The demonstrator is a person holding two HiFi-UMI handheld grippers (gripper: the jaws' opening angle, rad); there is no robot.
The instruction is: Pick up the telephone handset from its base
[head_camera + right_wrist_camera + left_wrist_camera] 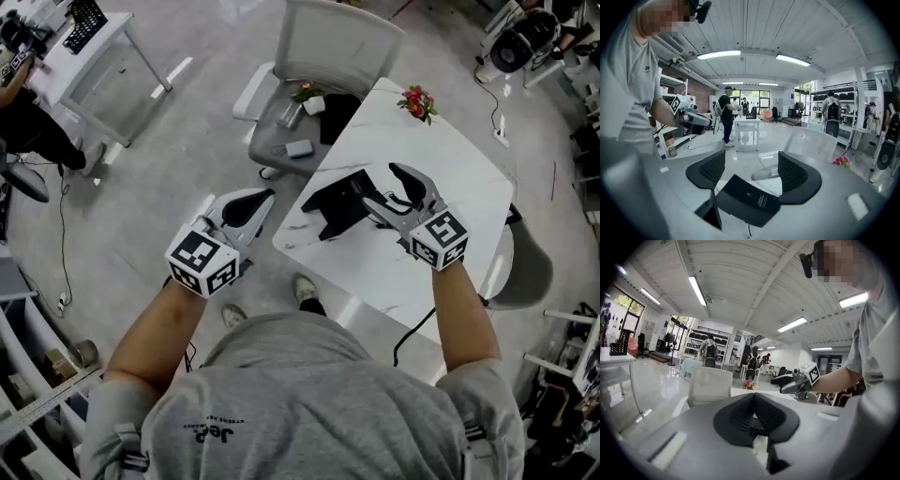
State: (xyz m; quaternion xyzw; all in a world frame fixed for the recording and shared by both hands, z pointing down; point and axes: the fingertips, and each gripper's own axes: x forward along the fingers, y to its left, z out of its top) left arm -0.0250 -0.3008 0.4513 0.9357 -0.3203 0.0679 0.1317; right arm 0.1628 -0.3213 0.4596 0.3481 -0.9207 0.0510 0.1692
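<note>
Nearby, holds the left tool (258, 202) off the edge of the bench (441, 150), over the floor, jaws pressed together on nothing, probably parked clear of the work. Further on, poses the right tool (752, 171) low over the black telephone (745, 199), jaws spread wide and gripping nothing, seemingly ready to straddle the handset. Cannot separate handset from base; judged as resting there, untouched, on the bench's near side. Beyond, passes over a chair (337, 42) and flowers (417, 101).

Lighting: bright, even, from long white ceiling tube lights (719, 54). Soft shadows. Fisheye bending, dark vignetted corners; sharp focus.
</note>
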